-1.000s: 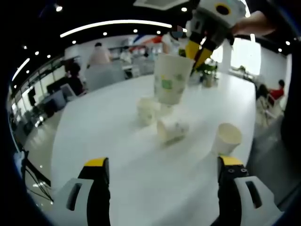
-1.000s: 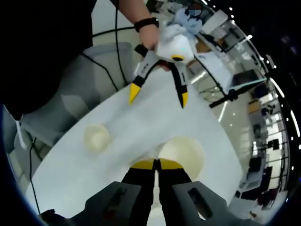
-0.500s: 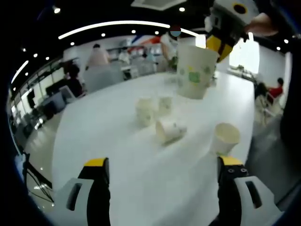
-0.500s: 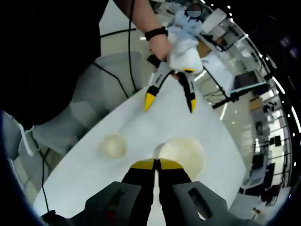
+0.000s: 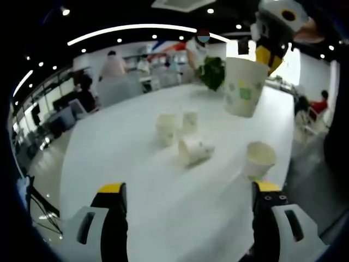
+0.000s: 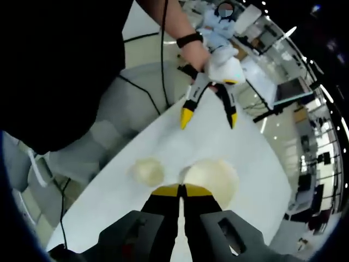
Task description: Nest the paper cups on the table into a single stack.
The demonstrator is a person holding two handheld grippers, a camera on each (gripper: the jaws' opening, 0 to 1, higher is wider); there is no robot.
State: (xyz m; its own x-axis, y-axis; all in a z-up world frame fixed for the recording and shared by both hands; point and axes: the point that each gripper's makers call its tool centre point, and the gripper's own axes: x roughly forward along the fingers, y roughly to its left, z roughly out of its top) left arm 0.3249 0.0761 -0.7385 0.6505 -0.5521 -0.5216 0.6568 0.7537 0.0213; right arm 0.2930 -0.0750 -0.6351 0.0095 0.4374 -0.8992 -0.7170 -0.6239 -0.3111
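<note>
**A:** Where were the tongs at this moment?

**B:** L gripper (image 5: 185, 204) hung low over the white table (image 5: 125, 164), jaws spread wide w/ nothing between them. R gripper (image 6: 181, 190) had its yellow tips pressed together on the rim of a held cup (image 6: 211, 177), seen from above, its mouth just right of the tips. In the left gripper view that same cup (image 5: 243, 86) hung in the air, up and right of the L jaws, above the table.

**A:** And the other cups?

**B:** In the left gripper view: an upright cup (image 5: 258, 160) stood just beyond the right-hand jaw, directly below the held one. Further ahead, between the jaws, a tipped cup (image 5: 192, 151) lay on its side; past it two small cups (image 5: 166, 128) stood side by side, near each other. In the right gripper view, an open cup (image 6: 146, 172) sat on the table, left of the R tips.

**A:** Anything else?

**B:** A hand (image 6: 215, 60) held the L gripper, far ahead of the R tips.
</note>
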